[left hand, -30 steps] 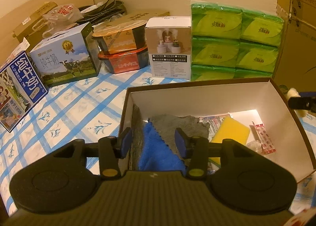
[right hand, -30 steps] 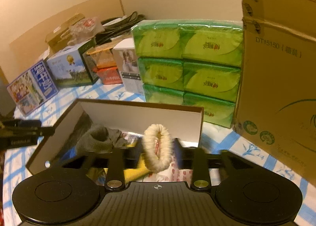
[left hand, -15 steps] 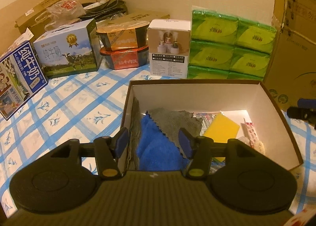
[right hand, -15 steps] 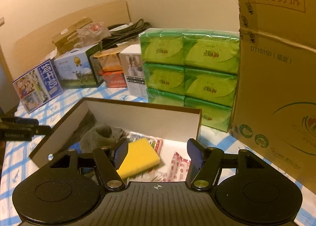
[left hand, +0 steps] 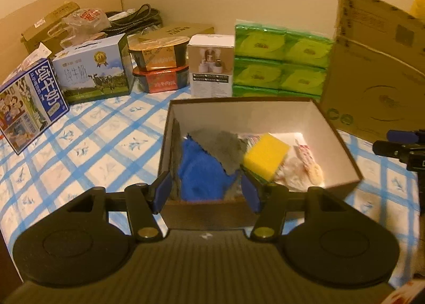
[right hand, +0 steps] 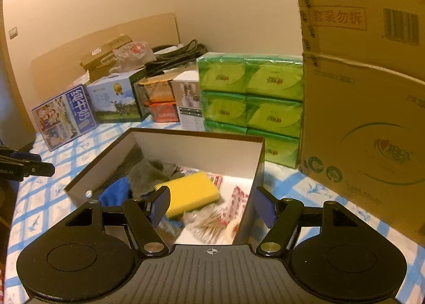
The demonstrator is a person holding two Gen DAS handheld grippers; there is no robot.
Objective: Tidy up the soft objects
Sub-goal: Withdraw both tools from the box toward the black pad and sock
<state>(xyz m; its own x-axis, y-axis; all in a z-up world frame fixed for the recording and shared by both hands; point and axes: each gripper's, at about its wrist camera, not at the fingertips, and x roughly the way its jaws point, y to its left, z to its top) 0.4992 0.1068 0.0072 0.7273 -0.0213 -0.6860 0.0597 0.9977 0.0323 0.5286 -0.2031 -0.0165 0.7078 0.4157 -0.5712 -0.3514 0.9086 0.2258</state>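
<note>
Both grippers, left (left hand: 205, 193) and right (right hand: 211, 208), hang spread and empty at the near rim of the box (left hand: 247, 106), where blue cloth (left hand: 202, 171), grey cloth (left hand: 223, 146), yellow sponge (left hand: 265, 156) and cream scrunchie (left hand: 316, 172) lie, so packing looks finished unless another soft item needs fetching.

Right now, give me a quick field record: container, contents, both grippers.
container: open box on checked cloth
contents: blue cloth, grey cloth, yellow sponge, cream hair tie, small packets
left hand-held gripper: open, empty, at the box's near wall
right hand-held gripper: open, empty, over the box's right end
</note>
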